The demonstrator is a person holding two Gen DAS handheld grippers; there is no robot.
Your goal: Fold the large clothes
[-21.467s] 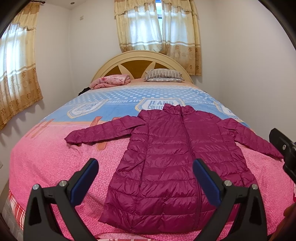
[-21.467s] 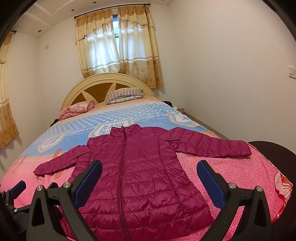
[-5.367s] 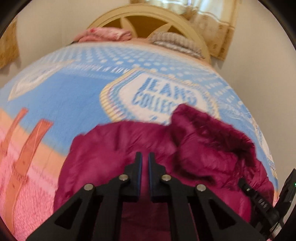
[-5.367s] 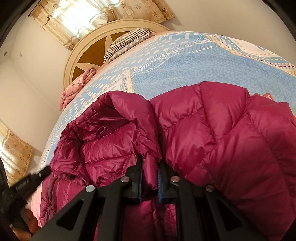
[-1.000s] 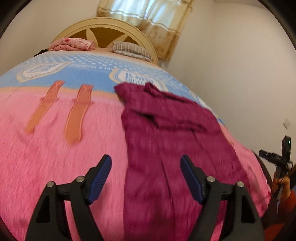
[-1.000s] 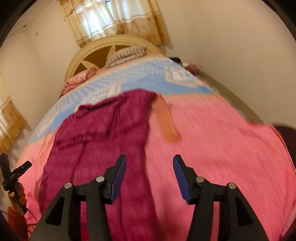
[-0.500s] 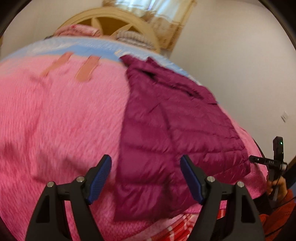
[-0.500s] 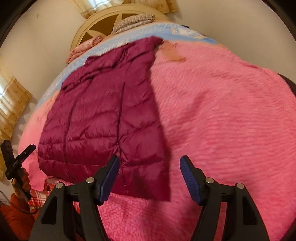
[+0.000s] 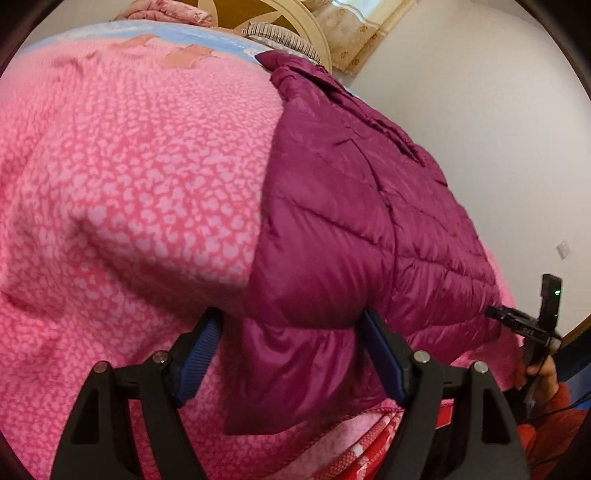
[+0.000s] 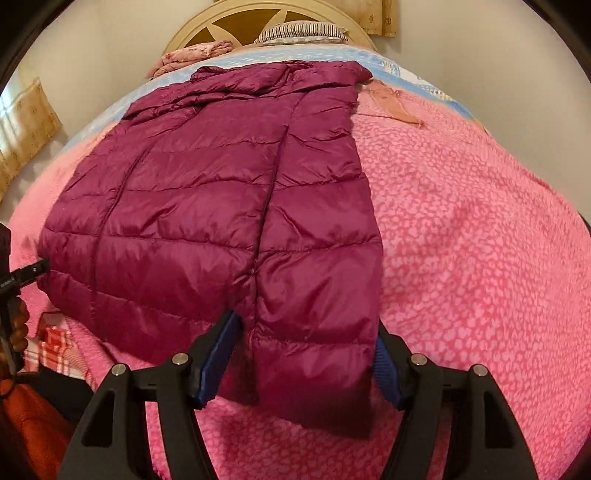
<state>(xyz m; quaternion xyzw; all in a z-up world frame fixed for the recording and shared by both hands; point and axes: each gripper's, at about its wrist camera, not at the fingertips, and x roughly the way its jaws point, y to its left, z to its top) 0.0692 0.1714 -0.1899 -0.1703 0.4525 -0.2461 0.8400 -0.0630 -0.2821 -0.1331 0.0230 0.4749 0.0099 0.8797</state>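
Magenta quilted puffer jacket (image 10: 221,206) lies flat on the pink bedspread (image 10: 480,258), sleeves tucked in so it's a long rectangle, collar toward the headboard (image 10: 266,18), hem at the bed's near edge. My left gripper (image 9: 288,354) gapes wide around the hem's left corner, gripping nothing. My right gripper (image 10: 306,358) gapes wide around the right corner, nothing clamped.

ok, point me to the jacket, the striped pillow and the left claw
jacket (image 10: 221,206), right wrist view, on the quilted body left of the seam.
striped pillow (image 10: 301,31), right wrist view, on its top face.
left claw (image 9: 291,363), left wrist view, midway between the blue pads.
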